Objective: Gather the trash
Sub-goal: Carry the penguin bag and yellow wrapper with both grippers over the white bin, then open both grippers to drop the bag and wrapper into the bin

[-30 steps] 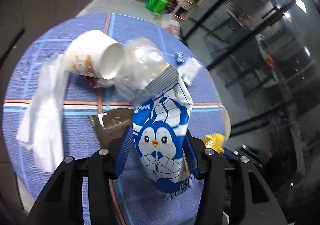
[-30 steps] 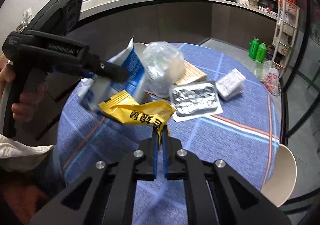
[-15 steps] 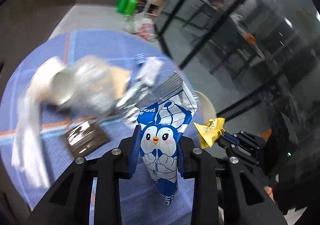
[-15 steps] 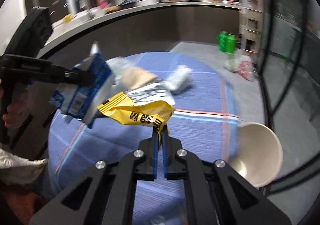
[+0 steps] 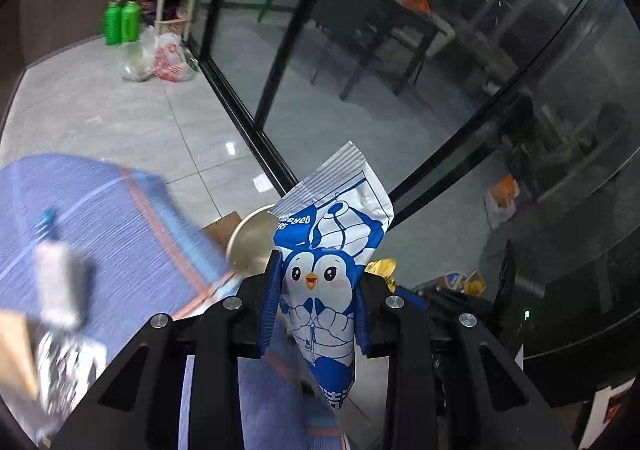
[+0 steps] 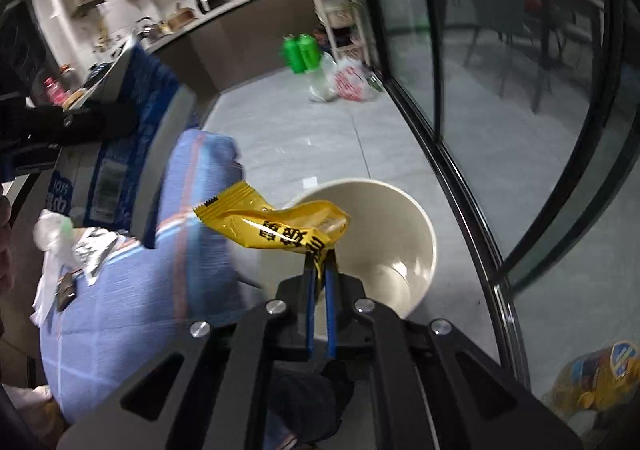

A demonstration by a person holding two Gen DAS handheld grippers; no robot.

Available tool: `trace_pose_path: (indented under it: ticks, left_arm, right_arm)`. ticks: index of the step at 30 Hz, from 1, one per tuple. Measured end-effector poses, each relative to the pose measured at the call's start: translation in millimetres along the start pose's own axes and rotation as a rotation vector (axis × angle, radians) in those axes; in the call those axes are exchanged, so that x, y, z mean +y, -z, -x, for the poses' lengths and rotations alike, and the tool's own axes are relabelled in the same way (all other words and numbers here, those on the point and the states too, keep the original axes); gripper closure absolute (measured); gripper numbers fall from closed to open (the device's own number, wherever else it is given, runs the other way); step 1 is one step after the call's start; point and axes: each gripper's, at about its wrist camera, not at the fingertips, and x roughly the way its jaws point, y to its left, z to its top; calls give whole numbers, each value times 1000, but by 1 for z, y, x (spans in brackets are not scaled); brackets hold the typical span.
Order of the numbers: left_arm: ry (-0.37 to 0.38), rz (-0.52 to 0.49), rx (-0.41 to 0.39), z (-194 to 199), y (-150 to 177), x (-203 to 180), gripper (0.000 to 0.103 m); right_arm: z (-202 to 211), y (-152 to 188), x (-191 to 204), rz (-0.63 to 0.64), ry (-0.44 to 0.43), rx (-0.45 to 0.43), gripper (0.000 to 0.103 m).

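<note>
My left gripper (image 5: 316, 290) is shut on a blue and white penguin snack bag (image 5: 328, 250) and holds it in the air past the table's edge; the bag also shows in the right wrist view (image 6: 120, 153). My right gripper (image 6: 319, 270) is shut on a yellow wrapper (image 6: 280, 226) and holds it over the rim of a cream waste bin (image 6: 400, 250) on the floor. The bin's rim (image 5: 250, 238) shows behind the penguin bag in the left wrist view. The yellow wrapper (image 5: 382, 268) peeks out to the right of the bag.
The round table with a blue cloth (image 5: 100, 234) (image 6: 140, 310) lies to the left, with a foil wrapper (image 6: 94, 250), white tissue (image 6: 48, 230) and other blurred trash. A glass wall (image 6: 520, 129) runs along the right. Green bottles (image 6: 300, 51) and bags stand on the floor.
Both grippers have swung right, away from the table, carrying the penguin bag and the yellow wrapper. The waste bin has come into view under the right gripper.
</note>
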Motion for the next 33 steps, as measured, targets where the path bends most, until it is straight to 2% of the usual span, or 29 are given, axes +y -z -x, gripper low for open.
trace_pose_path:
  ticks: [5,11,12,13,15,16,17,19,20,22,24,33]
  left_arm:
    - [-45,-10,95,-80,-20,9,74]
    - [-65,1,144,-120,-26,27,72]
    - [-68,-1,147,-121,-26,28,72]
    - [-73,-6,150,-126,-28,30,68]
    - [-87,-12,138,-120,-23,32,63]
    - [-89,-16,134,-120,-24,31,57]
    - [-92,-18,127,-121,-24,32,45]
    - [-113,-21,88,-117,-24,31,27]
    - [-121,-24,69,-113,-24,29,19]
    - [-143,-25,40,-107,-23,28,9]
    - [-143,-17,23,-101,-23,27,8]
    - [-166,-20,15,-79,-15,18,8]
  right_arm:
    - [-46,-5,-22,-16,-8,69,95]
    - [-87,-5,-17,38,2,132,87]
    - [-90,-5,-16,43,3,135,80]
    - [-95,-7,-16,50,6,136,64]
    - [-100,-9,-14,62,10,124,50]
    - [-99,-8,-13,71,11,111,45]
    - [-98,-8,-13,78,8,102,42]
    - [-96,-7,-12,87,0,89,28]
    - [-96,-7,-12,89,-6,85,24]
    - [-94,-6,-12,95,-12,80,10]
    - [-91,-4,-11,108,-5,71,3]
    - [-80,-1,-7,99,11,78,3]
